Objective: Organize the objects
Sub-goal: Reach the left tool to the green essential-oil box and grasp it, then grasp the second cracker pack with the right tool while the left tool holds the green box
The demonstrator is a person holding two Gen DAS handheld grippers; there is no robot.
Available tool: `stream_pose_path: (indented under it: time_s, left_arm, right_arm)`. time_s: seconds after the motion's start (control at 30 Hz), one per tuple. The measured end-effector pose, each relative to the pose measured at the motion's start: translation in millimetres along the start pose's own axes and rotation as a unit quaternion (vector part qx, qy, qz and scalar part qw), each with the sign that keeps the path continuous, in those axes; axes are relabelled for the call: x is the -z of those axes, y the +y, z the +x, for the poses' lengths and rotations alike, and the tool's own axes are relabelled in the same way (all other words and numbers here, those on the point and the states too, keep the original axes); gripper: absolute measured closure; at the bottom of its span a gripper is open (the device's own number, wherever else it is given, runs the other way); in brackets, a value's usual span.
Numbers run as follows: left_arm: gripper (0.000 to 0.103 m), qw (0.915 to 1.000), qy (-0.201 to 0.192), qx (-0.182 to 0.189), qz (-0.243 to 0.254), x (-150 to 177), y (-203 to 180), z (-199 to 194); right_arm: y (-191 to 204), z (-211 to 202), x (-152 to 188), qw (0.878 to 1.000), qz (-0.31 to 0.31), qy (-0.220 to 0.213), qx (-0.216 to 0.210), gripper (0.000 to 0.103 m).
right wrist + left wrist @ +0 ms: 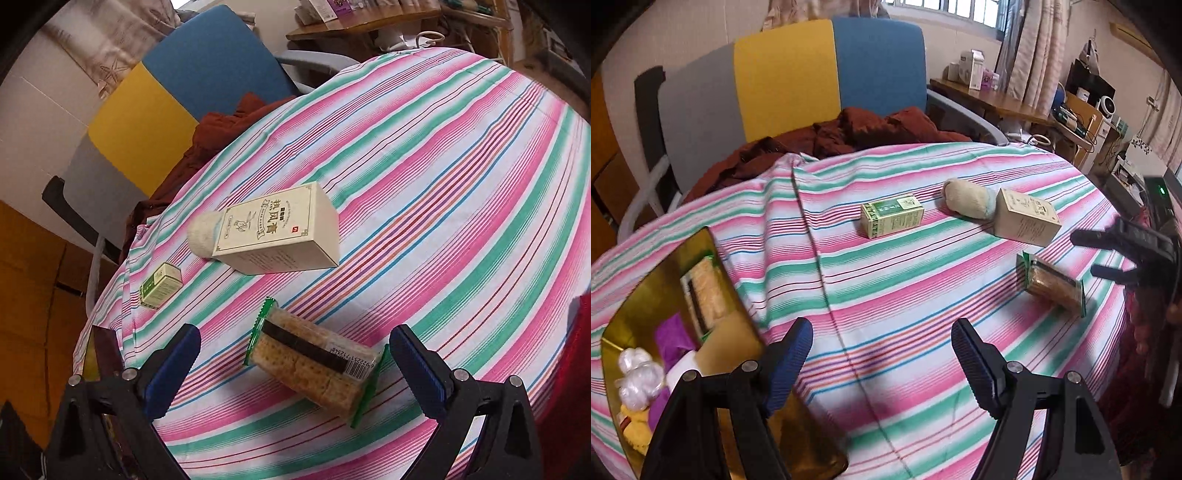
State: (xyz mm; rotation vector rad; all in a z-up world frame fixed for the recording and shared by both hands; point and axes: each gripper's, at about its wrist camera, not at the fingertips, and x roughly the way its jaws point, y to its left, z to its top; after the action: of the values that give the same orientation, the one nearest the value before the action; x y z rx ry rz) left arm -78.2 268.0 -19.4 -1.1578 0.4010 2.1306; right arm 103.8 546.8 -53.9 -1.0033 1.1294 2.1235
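Your left gripper [882, 354] hangs over the striped tablecloth [923, 302] with its jaws spread and nothing between them; the gold box [635, 295] sits just to its left at the table's near edge. Inside the gold box: a cracker pack [707, 291] against the far wall, purple cloth [670, 336], a white crinkled bundle [639, 373], something yellow [635, 432]; no writing legible there.

Your right gripper [295, 369] is likewise released, jaws wide; the second cracker pack [314, 365] lies flat on the cloth between and just ahead of the fingertips, not touched by either; green crimped ends, dark band, barcode reading 6 922251 712348.

Beyond it lies the cream carton [280, 232] on its side; three large Chinese characters on the face, a small red mark beside them, fine print too small to read. A rolled sock [203, 234] touches the carton's far end. The small green box [160, 286] lies apart, toward the chair side; its lettering is unreadable.

From the left wrist view your right gripper [1104, 254] shows at the right edge, near the cracker pack [1052, 284].
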Motion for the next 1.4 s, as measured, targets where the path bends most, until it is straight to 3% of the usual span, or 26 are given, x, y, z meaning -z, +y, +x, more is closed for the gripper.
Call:
stream_pose_path:
  time_s: [0.23,0.4,0.53,0.97,1.07,1.13,1.4]
  left_arm:
    - [0.019,0.9989,0.021,0.019,-0.037,-34,-2,33]
    - [0.013,0.9979,0.027,0.007,-0.058,-62,-7,65]
    - [0.001,0.9963,0.033,-0.006,-0.079,-81,-7,97]
    - [0.001,0.9901,0.080,-0.028,-0.113,-108,-6,167]
    - [0.012,0.9903,0.077,-0.046,-0.106,-107,-6,170]
    - [0.027,0.9922,0.069,-0.059,-0.086,-104,-6,166]
    - [0.027,0.9961,0.076,-0.036,-0.029,-75,-14,146]
  right_arm:
    - [2,3,1,1.000,-0.001,0.010,-0.008,0.000]
    - [5,4,2,1.000,-0.006,0.011,-0.016,0.000]
    - [6,5,2,0.999,-0.007,0.018,-0.027,0.000]
    - [10,12,2,0.998,-0.019,0.033,-0.040,0.000]
    - [10,14,1,0.998,-0.019,0.037,-0.039,0.000]
    - [10,16,1,0.998,-0.020,0.041,-0.036,0.000]
    - [7,21,1,0.998,-0.020,0.048,-0.021,0.000]
